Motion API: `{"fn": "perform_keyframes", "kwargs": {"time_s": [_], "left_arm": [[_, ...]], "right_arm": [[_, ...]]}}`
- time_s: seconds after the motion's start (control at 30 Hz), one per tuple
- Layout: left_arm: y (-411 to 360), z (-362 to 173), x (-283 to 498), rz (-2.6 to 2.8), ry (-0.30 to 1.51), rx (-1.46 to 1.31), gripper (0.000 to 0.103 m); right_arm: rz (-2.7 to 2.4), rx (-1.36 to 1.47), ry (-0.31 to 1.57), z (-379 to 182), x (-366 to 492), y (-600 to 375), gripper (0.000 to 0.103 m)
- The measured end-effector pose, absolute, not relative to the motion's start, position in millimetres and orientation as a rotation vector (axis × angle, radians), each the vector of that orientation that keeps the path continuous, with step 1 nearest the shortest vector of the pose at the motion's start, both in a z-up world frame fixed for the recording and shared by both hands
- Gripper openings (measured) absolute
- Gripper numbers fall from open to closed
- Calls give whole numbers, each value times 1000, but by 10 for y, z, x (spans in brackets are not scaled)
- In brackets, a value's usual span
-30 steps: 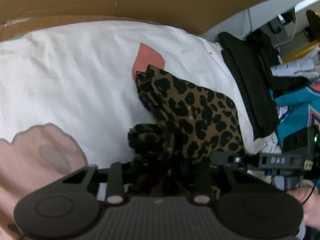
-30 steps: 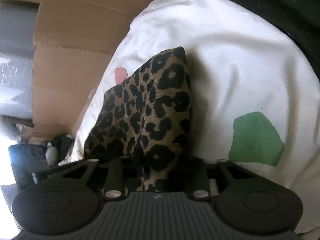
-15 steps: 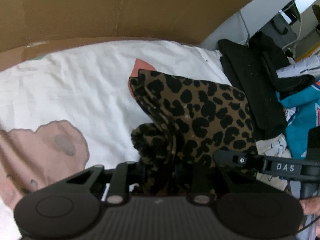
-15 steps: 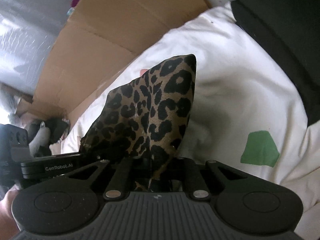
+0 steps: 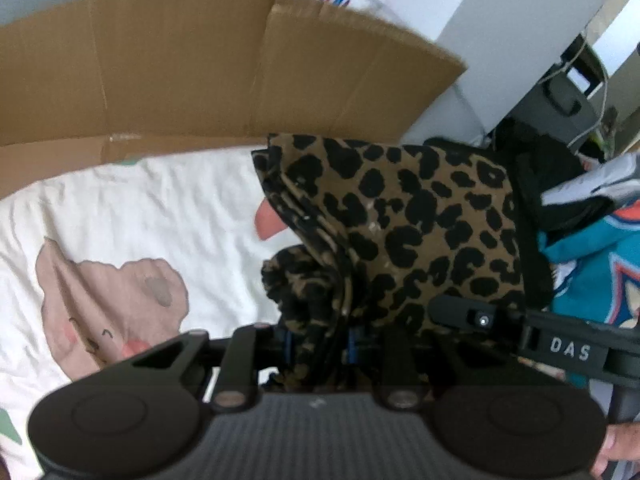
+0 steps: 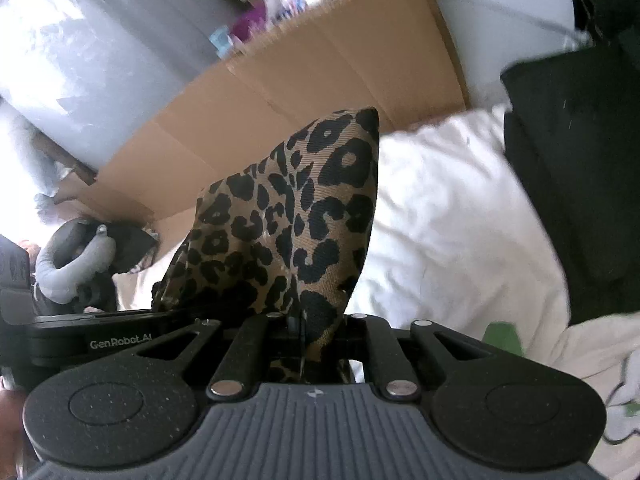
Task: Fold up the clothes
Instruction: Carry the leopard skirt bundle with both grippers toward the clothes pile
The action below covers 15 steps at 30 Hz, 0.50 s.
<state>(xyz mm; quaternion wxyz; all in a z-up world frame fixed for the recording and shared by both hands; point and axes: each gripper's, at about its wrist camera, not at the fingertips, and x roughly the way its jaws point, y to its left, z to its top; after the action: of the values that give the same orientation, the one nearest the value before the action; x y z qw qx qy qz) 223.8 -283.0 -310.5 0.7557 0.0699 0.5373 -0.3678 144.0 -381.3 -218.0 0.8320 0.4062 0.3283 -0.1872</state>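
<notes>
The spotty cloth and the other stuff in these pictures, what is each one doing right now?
Leopard cloth: bunched, held up off the bed by both tools.
Left tool: shut on the cloth.
Right tool: shut on the cloth.
White sheet: spread out, wrinkled.
Cardboard: standing behind the bed.
Black clothes: piled at the bed's edge.

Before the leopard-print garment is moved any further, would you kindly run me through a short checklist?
1. Left hand-held gripper clamped on the bunched leopard-print garment: ok.
2. Right hand-held gripper shut on a thin fold of it: ok.
3. Garment lifted off the white bedsheet: cannot tell for the hidden lower part.
4. Garment spread flat for folding: not ok, bunched.
5. Black clothes and cardboard apart from it: ok.
</notes>
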Motion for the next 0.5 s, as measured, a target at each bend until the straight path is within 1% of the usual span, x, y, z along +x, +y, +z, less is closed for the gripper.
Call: {"fn": "perform_keyframes", "kwargs": {"time_s": [0.33,0.5], "left_arm": [[-3004,-2100,1883,-835,1103,163,25],[-3068,-1730,1690,-826,1081,153,25]], "right_arm": [[-403,774,617,-1193,924,-3850,8],[-402,737,596,-787,690,-3847,8]]}}
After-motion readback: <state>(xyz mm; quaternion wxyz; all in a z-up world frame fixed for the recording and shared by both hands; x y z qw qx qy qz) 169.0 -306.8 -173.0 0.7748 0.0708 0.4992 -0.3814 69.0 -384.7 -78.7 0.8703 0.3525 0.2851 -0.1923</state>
